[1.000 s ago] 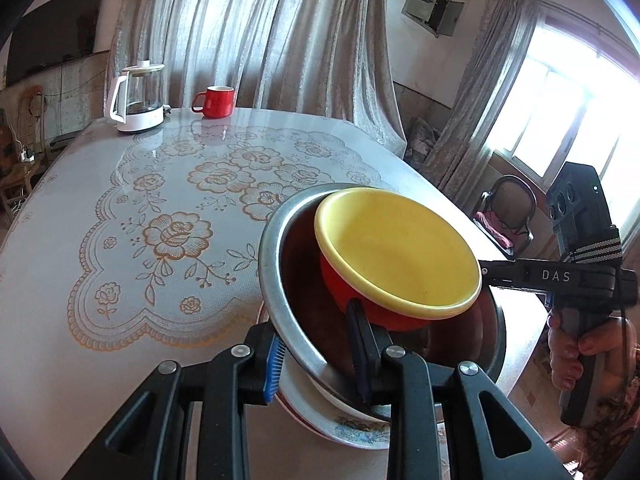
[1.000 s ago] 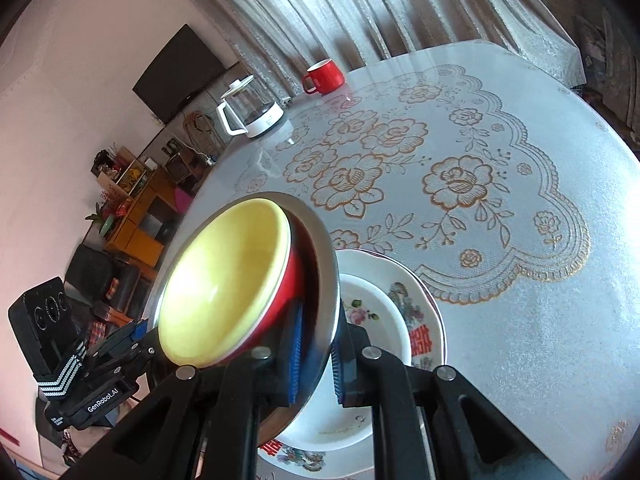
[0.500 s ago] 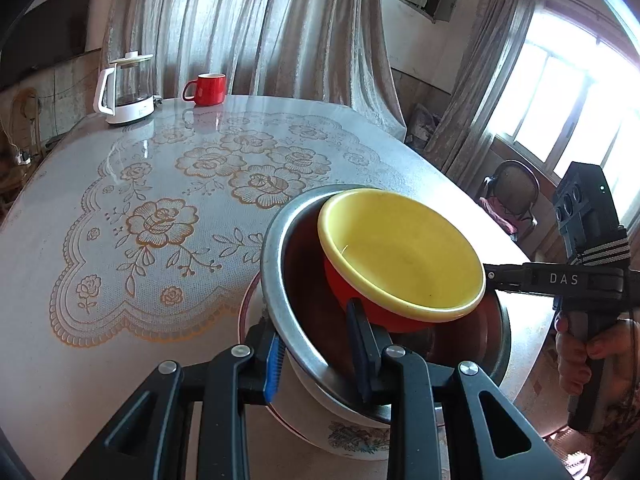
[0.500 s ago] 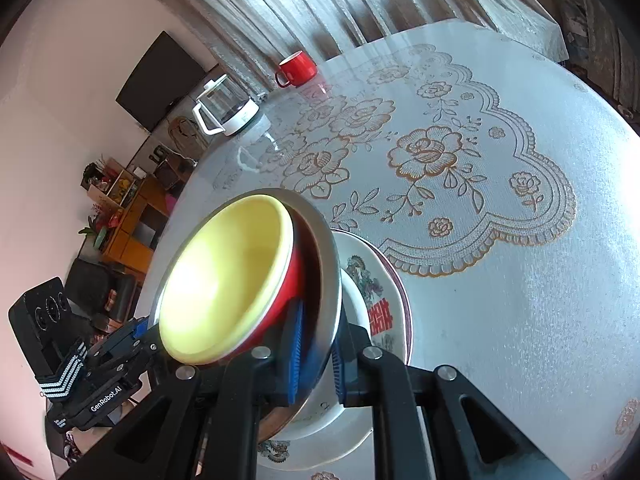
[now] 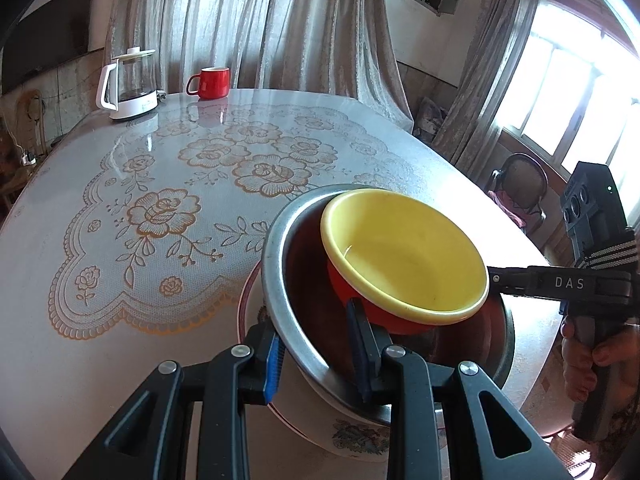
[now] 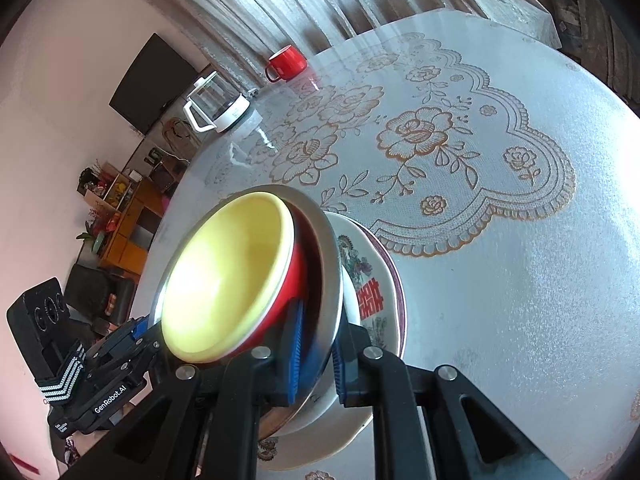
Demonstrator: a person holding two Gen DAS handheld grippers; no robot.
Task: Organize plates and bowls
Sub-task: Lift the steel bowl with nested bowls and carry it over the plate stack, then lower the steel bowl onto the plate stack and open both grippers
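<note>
Left wrist view: the left hand-held gripper is clamped on the near rim of a steel bowl, one pad inside, one outside. A yellow bowl with a red outside sits tilted in it. The right hand-held gripper, seen in its own view, pinches the opposite rim, nearly closed. The steel bowl sits just above or on a flowered plate near the bench edge; contact is hidden. The bench is rounded and glossy, with a white cloth printed in gold roses. At its far end stand a kettle and a red mug. Grey curtains hang behind, a bright window at right, a dark TV on the wall.
</note>
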